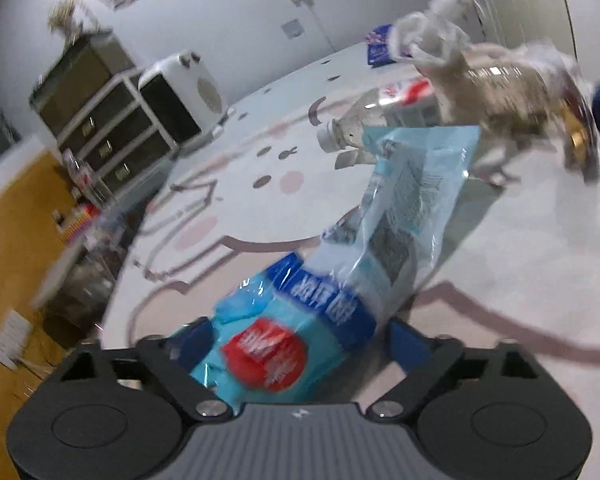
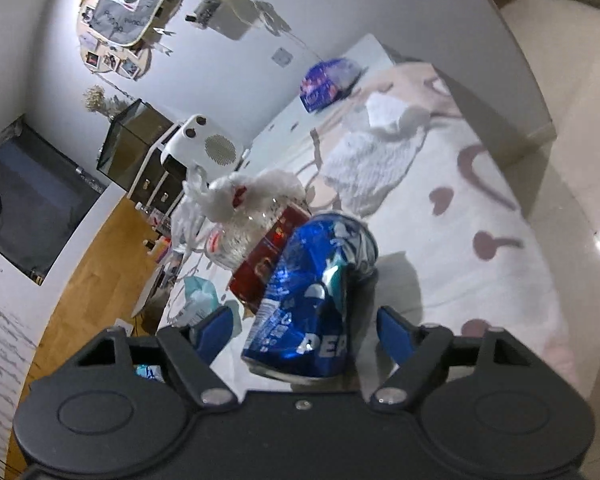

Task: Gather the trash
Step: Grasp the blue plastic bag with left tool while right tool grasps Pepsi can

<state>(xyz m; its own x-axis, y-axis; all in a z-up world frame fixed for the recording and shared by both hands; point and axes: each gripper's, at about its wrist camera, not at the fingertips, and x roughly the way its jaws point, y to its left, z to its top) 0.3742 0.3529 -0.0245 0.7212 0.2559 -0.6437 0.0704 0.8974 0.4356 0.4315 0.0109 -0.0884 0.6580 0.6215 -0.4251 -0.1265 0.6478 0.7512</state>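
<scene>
Nearest item, left wrist view: teal-and-blue snack wrapper (image 1: 300, 320), crumpled, lying between the blue fingertips of the left gripper (image 1: 300, 344); jaws stand wide, with a gap visible on the right side, so no firm grip is evident.

Nearest item, right wrist view: crushed blue Pepsi can (image 2: 312, 300), standing between the fingers of the right gripper (image 2: 304, 332); jaws wide, pads apart from the can on both sides.

Further items on the white patterned rug (image 1: 500, 260):
- clear plastic bottle (image 1: 364, 120), on its side, beyond the wrapper;
- clear bag of tissue waste (image 2: 244, 216), knotted, with a red carton (image 2: 264, 264) leaning against it, just behind the can;
- purple-blue packet (image 2: 324, 84), far end, near the wall;
- white knitted cloth (image 2: 372, 160), spread flat; whether it counts as trash cannot be told.

Progress, as judged: early. No bin is visible, and no piece appears lifted. Wrapper and can are bracketed for pickup; bottle, carton, bag and packet remain.
</scene>
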